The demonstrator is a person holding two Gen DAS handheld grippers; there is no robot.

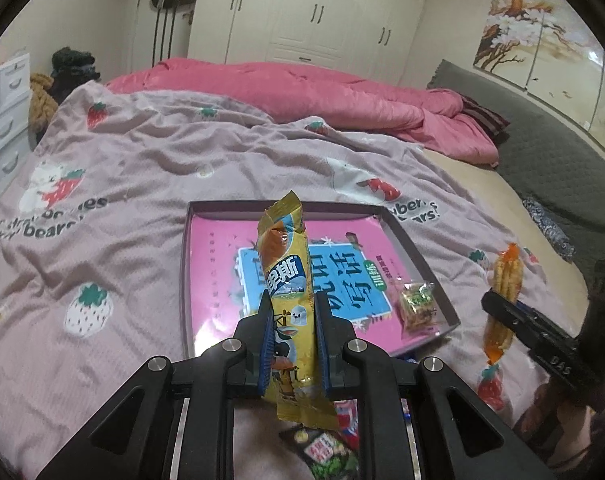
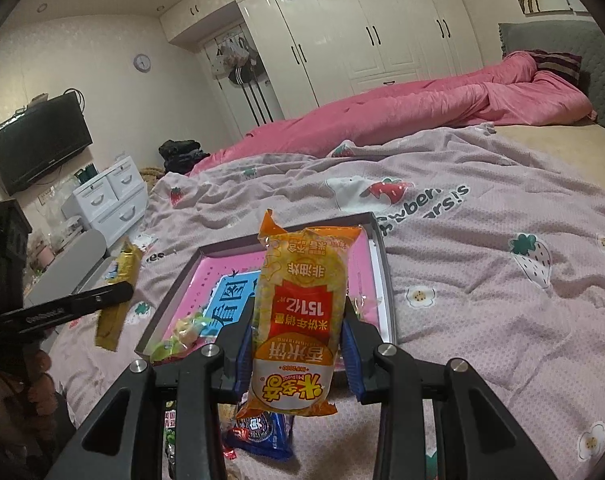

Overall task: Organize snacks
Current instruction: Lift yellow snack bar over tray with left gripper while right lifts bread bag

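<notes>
- Two grippers hang over a bed whose pink strawberry-print blanket (image 1: 150, 168) covers most of it, with a rumpled pink duvet (image 1: 322, 92) along the far edge.
- On the blanket lies a shallow box lid (image 1: 418, 248) with a pink printed floor; a small clear snack packet (image 1: 416, 306) rests in the corner nearest the right gripper.
- Left gripper (image 1: 292, 344) is pressed onto a long yellow snack bar (image 1: 286, 280), pinching its lower half so the wrapper stands upright above the lid's near edge.
- Right gripper (image 2: 298, 354) is clamped on an orange rice cracker pack (image 2: 302, 312), held upright over the lid's near right corner.
- Loose snack packets (image 2: 262, 434) lie on the blanket below the grippers, near the bed's near edge: one blue, one dark with green.
</notes>
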